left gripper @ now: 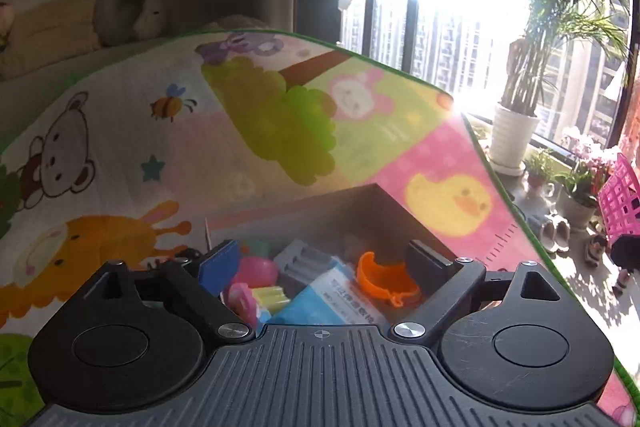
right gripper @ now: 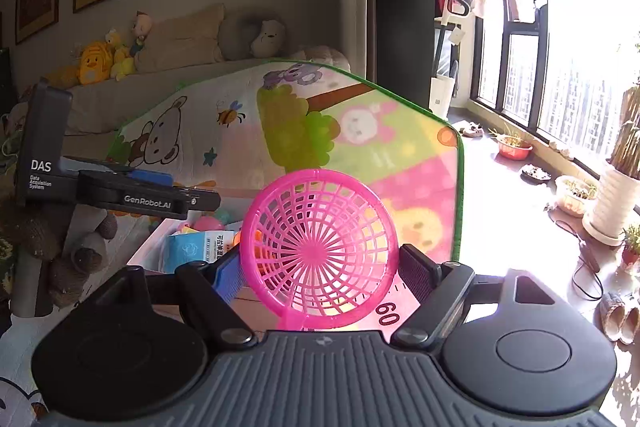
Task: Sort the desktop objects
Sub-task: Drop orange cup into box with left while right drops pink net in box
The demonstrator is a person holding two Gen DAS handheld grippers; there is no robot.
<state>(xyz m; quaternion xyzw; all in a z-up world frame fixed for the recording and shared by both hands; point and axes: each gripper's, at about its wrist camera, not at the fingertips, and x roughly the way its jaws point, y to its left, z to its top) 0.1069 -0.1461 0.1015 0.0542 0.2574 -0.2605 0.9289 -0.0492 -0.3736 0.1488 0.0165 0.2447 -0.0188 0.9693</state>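
While right gripper (right gripper: 320,267) sits wide around pink basket (right gripper: 320,247), unsure if pinching: light, bendy, holey plastic; grab rim. Left gripper (left gripper: 326,261) open over box (left gripper: 360,203).

- The pink basket (right gripper: 320,247) looks like shiny plastic with holes.
- The play mat (left gripper: 280,131) looks soft and matt.
- The orange cup (left gripper: 384,281) is smooth plastic.

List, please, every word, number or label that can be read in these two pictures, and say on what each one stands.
"DAS", with "Data Acquisition System" in small print below: on the left gripper, on its upright dark body.
"GenRobot.AI": on the same gripper's black arm.
"60": on the play mat, beside printed ruler marks.
Chinese print on the blue packet in the box: too small to read in either view.
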